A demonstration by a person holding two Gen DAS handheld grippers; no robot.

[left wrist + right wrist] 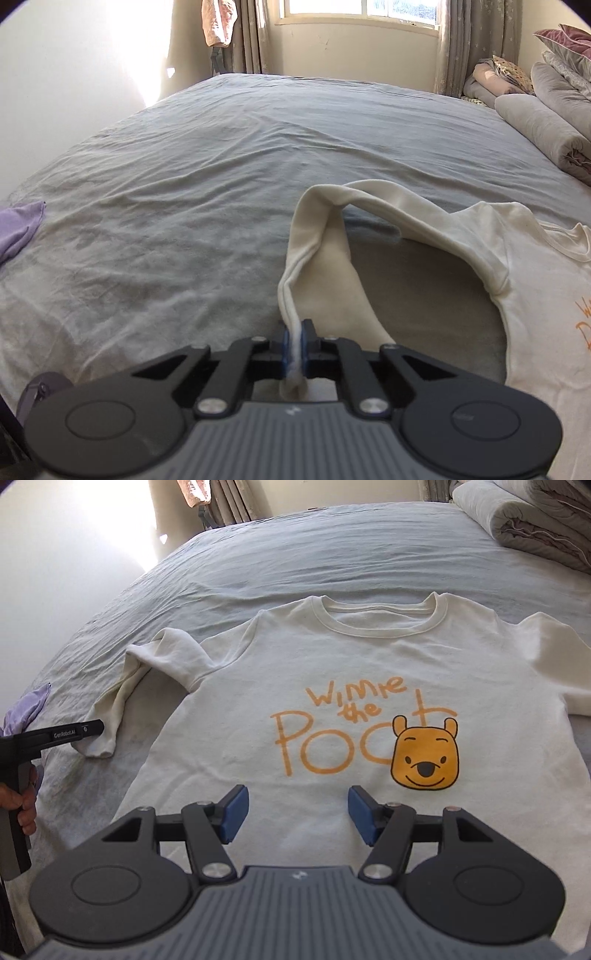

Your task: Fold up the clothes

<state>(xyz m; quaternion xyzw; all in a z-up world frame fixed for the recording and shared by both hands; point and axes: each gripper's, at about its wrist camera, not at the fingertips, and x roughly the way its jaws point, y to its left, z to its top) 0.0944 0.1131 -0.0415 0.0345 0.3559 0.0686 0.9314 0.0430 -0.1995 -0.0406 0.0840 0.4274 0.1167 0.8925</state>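
Note:
A cream sweatshirt (332, 657) with an orange "Winnie the Pooh" print lies face up on the grey bed sheet (332, 546), collar toward the far end. My left gripper (295, 347) is shut on the cuff of its left sleeve (317, 251), which is bent back and lifted off the sheet. That gripper also shows in the right wrist view (98, 726) at the sleeve end. My right gripper (293, 818) is open and empty, hovering over the lower front of the sweatshirt below the print.
A purple garment (18, 229) lies at the bed's left edge. Rolled quilts and pillows (546, 122) are stacked at the far right. A window and curtains stand behind the bed. The wide grey sheet (184, 166) stretches to the left.

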